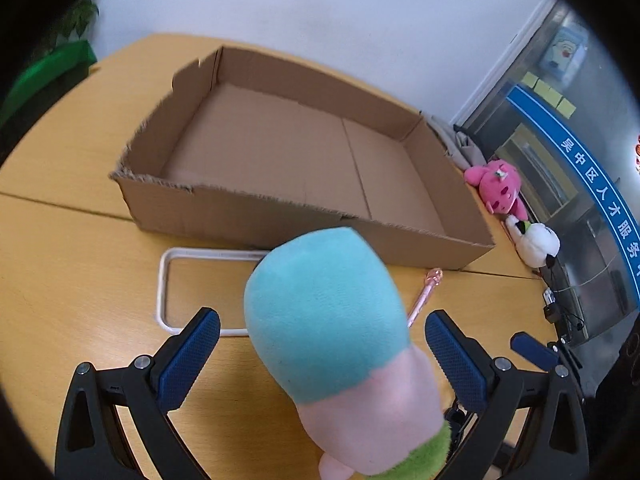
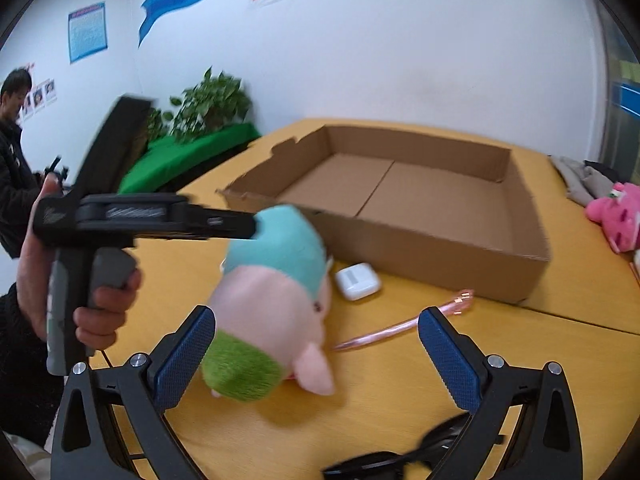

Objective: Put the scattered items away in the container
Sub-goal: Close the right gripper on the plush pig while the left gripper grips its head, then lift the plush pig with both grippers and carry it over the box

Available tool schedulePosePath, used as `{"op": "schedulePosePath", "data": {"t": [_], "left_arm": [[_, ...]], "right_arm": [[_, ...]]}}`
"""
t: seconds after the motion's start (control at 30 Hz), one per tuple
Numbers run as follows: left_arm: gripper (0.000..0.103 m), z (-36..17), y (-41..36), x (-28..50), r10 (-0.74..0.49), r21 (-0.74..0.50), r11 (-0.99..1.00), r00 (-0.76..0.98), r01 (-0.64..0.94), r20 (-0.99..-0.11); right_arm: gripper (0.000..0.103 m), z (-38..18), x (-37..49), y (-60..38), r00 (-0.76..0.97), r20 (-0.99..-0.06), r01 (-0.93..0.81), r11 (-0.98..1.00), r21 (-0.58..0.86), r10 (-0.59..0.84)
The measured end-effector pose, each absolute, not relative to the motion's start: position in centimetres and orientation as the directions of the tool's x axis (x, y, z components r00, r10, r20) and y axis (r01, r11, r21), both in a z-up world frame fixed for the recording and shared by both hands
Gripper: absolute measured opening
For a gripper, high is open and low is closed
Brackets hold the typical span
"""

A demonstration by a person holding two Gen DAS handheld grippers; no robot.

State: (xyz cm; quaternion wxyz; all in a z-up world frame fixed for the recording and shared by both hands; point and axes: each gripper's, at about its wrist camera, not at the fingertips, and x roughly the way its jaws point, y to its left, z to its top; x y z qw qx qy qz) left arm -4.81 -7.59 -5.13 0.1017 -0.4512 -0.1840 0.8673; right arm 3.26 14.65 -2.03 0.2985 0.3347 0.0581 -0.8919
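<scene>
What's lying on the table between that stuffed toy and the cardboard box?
In the right wrist view, a small white case sits on the table between the stuffed toy and the cardboard box. The left view hides it.

Left gripper (image 1: 322, 322): black angular frame, silver round screws, blue cross-hatched pads (image 1: 454, 354). Right gripper (image 2: 316, 324): same build. Left hand (image 2: 86, 304) on grey-and-black pistol handle; dark sleeve at wrist.

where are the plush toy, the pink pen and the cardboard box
plush toy (image 1: 324, 312): left wrist view, on its teal head
pink pen (image 2: 404, 326): right wrist view, on the middle of its barrel
cardboard box (image 1: 304, 220): left wrist view, on its near outer wall
</scene>
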Motion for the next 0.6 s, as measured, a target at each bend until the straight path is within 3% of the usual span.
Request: {"op": "schedulePosePath", "data": {"t": [0.2, 0.37, 0.47, 0.6], "left_arm": [[0.102, -7.1, -8.0, -6.4, 0.406, -0.483, -0.875, -0.522, 0.013, -0.75], [0.086, -7.6, -7.9, -6.9, 0.475, -0.536, -0.844, -0.488, -0.018, -0.732], [0.078, -7.3, -7.5, -6.7, 0.467, -0.519, -0.854, -0.483, -0.031, -0.74], [0.07, -6.4, -7.2, -5.9, 0.449, -0.498, -0.867, -0.486, -0.034, -0.749]], "right_arm": [[0.103, -4.1, 0.6, 11.4, -0.513, -0.703, 0.57, -0.808, 0.151, -0.493], [0.102, -6.5, -0.2, 9.2, -0.475, -0.756, 0.576, -0.809, 0.119, -0.45], [0.09, -7.3, 0.0, 9.0, -0.441, -0.768, 0.572, -0.805, 0.157, -0.464], [0.083, -7.3, 0.7, 9.2, -0.455, -0.763, 0.56, -0.814, 0.155, -0.459]]}}
